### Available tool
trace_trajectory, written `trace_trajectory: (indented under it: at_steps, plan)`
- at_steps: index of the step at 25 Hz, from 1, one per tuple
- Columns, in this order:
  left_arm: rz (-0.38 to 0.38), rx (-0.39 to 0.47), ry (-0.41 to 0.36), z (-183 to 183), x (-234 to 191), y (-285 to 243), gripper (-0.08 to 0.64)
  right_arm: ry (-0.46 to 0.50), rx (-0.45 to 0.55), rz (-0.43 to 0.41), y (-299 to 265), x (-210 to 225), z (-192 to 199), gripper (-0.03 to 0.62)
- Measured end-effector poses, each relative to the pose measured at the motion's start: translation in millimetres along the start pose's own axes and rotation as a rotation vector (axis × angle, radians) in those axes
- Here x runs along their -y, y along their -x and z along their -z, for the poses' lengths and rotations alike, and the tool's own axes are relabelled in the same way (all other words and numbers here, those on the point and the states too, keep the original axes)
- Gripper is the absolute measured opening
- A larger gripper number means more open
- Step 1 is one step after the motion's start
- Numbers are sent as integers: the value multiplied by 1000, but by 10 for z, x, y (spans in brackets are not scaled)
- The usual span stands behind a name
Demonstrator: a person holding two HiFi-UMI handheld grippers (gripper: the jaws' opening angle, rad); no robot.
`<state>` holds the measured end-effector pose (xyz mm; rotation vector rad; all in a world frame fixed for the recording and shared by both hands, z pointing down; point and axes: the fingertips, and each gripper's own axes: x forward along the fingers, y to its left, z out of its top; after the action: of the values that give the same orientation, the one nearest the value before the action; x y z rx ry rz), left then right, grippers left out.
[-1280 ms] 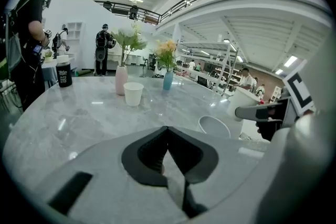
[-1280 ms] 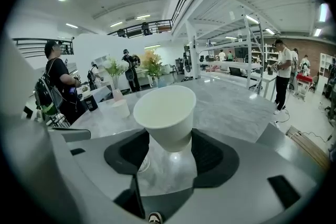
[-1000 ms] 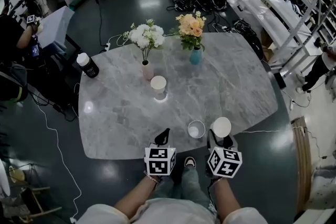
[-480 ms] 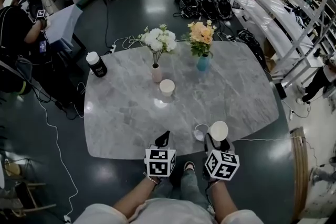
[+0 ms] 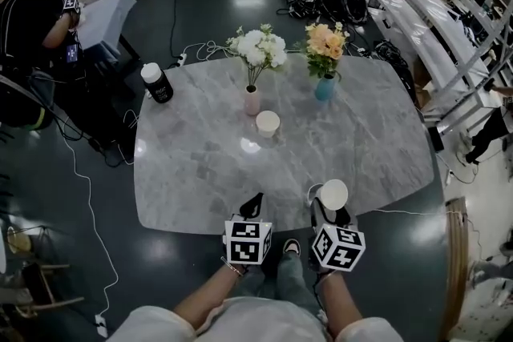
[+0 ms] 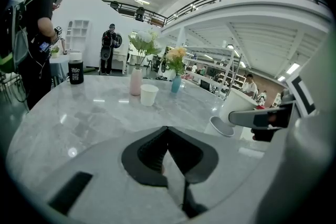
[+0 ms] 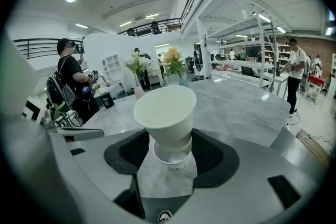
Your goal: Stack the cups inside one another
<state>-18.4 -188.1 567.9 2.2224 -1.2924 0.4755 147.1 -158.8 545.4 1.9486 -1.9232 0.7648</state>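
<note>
My right gripper (image 5: pixel 330 209) (image 7: pixel 168 145) is shut on a white paper cup (image 5: pixel 333 194) (image 7: pixel 165 112), gripping its lower part and tilting it a little. Its base hangs just over the mouth of a second white cup (image 7: pixel 174 159) (image 6: pixel 221 126) standing on the marble table (image 5: pixel 200 172) near the front edge; in the head view only that cup's rim (image 5: pixel 311 191) shows. A third white cup (image 5: pixel 268 124) (image 6: pixel 149 95) stands upright mid-table beside the pink vase. My left gripper (image 5: pixel 253 207) (image 6: pixel 168 136) is shut and empty at the front edge, left of the right one.
A pink vase of white flowers (image 5: pixel 252 99) and a blue vase of orange flowers (image 5: pixel 324 87) stand behind the third cup. A black can with a white lid (image 5: pixel 156 84) sits at the far left corner. A person (image 5: pixel 32 28) stands beside the table's left side.
My right gripper has carried its cup left until it hangs over the cup on the table. The left gripper has stayed put. The head view has shifted, so the table sits higher.
</note>
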Motion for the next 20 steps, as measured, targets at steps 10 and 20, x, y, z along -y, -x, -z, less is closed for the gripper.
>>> trace_trajectory:
  at_steps: [10,20]
  plan:
    - [0,-11,7,39,-52,-35,-5,6,-24,5,-51,-22,65,227]
    - [2,-26,11,73,-77,-105,-5,28,-38,2,-143,-59,105,227]
